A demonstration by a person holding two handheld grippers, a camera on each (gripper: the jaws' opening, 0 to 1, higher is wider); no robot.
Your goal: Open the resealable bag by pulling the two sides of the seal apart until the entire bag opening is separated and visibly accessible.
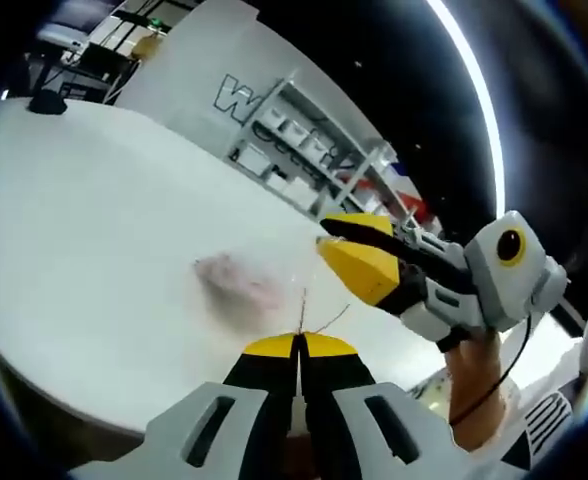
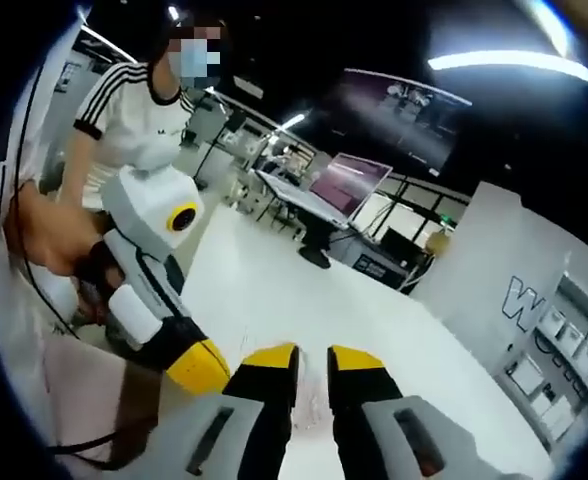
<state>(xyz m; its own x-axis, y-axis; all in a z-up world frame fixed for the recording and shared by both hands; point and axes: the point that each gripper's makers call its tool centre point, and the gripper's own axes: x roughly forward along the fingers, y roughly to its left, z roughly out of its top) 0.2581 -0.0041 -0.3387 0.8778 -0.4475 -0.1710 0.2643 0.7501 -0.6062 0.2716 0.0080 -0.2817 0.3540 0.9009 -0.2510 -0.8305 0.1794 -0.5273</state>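
Between closed left fingers (image 1: 299, 346): bag (image 1: 242, 283).

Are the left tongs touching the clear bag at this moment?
Touching. In the left gripper view the left tongs are closed on the edge of the clear resealable bag, whose thin seal line rises straight out from between the yellow tips.

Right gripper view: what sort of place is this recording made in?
Probably a lab or open workshop: a large white table, desks with a monitor behind it, ceiling strip lights, and storage shelving in the left gripper view.
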